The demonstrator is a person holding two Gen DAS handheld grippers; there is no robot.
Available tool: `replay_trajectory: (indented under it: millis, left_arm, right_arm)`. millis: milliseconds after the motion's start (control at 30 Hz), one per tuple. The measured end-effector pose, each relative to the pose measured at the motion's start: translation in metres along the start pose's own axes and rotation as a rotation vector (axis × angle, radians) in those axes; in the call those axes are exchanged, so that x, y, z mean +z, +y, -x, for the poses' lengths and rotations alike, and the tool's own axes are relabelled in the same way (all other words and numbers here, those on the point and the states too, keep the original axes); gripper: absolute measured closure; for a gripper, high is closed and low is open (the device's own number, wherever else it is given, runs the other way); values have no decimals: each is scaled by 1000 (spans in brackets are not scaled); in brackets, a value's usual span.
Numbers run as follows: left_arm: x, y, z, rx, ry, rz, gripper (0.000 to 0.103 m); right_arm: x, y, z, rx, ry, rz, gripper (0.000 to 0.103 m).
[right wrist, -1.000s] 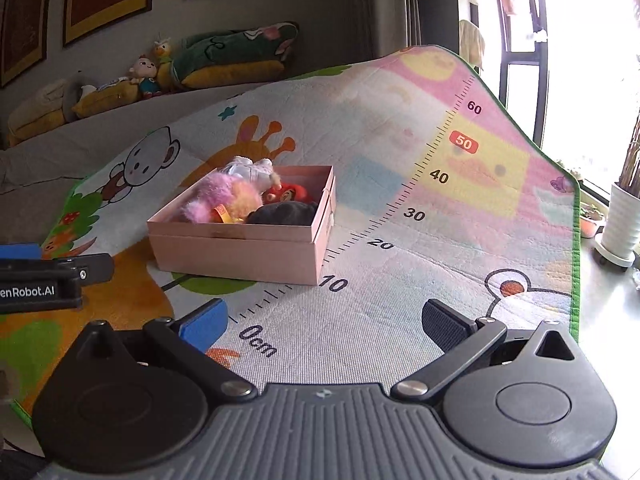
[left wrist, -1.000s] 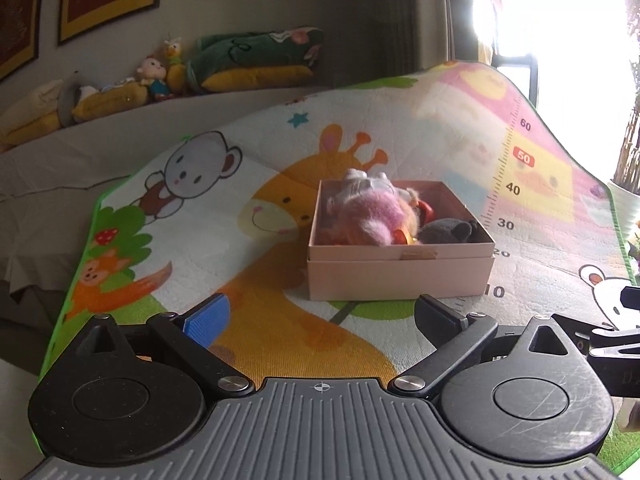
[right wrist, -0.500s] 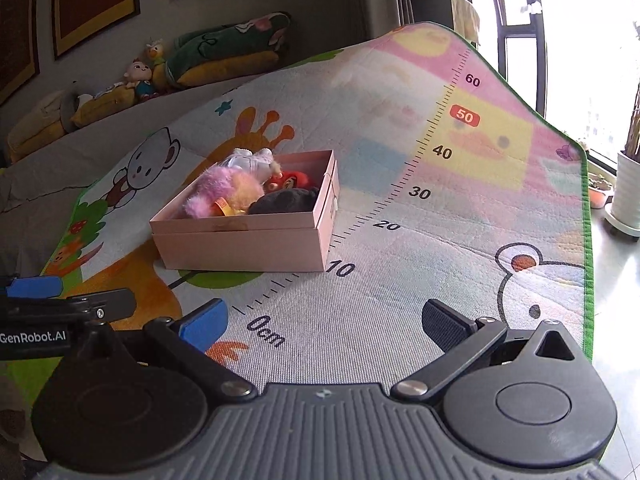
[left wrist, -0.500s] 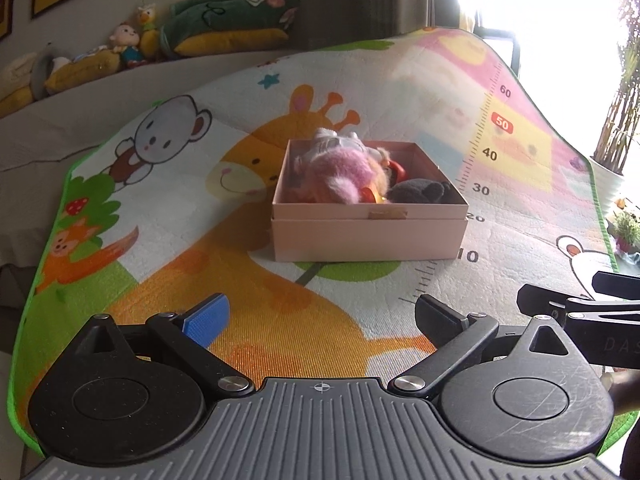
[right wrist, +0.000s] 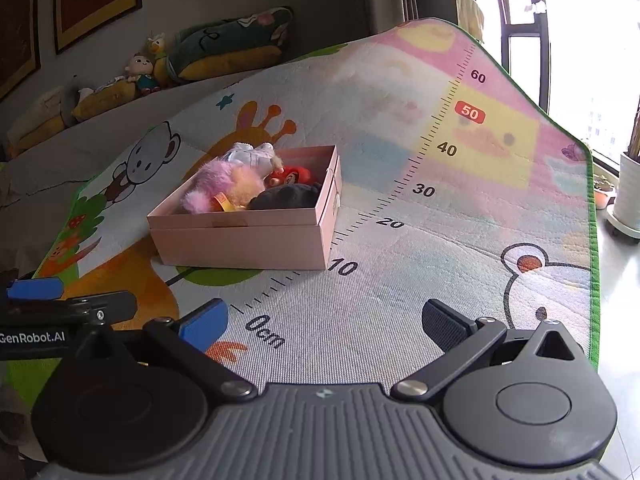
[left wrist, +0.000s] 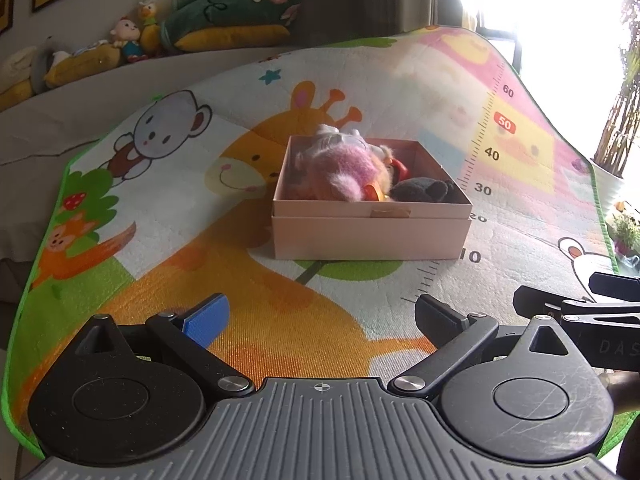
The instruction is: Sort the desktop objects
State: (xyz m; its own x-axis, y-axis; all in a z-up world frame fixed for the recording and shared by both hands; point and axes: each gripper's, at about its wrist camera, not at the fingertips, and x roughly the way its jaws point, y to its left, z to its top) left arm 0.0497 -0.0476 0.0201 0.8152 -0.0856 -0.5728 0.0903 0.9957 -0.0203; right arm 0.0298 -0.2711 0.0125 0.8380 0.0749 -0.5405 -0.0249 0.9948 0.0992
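Observation:
A pale pink box (left wrist: 368, 236) (right wrist: 240, 240) stands on the cartoon play mat (left wrist: 168, 208) (right wrist: 440, 208). Inside lie a pink fluffy toy (left wrist: 348, 168) (right wrist: 224, 184), a white plush (right wrist: 252, 154), a red toy (right wrist: 292, 176) and a dark grey plush (left wrist: 424, 190) (right wrist: 288, 196). My left gripper (left wrist: 320, 314) is open and empty, held above the mat in front of the box. My right gripper (right wrist: 324, 320) is open and empty, to the right of the left one, which shows at its left edge (right wrist: 68, 308).
Cushions and small dolls (left wrist: 132, 36) (right wrist: 144, 68) line a ledge behind the mat. A white plant pot (right wrist: 628, 196) stands on the floor at the right by the bright window. The mat's green edge (right wrist: 594, 240) ends at the tiled floor.
Both grippers have shifted slightly relative to the box and stay open and empty. The box and toys have not moved.

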Motion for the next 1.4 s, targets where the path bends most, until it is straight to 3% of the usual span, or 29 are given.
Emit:
replay_trajectory:
  millis: [333, 1400]
  left_arm:
    - [1, -2, 2, 25, -11, -28, 2]
    - [-1, -2, 4, 4, -16, -20, 2]
  right_arm:
    - [0, 2, 2, 19, -7, 9, 0]
    - [-5, -2, -3, 12, 20, -7, 0]
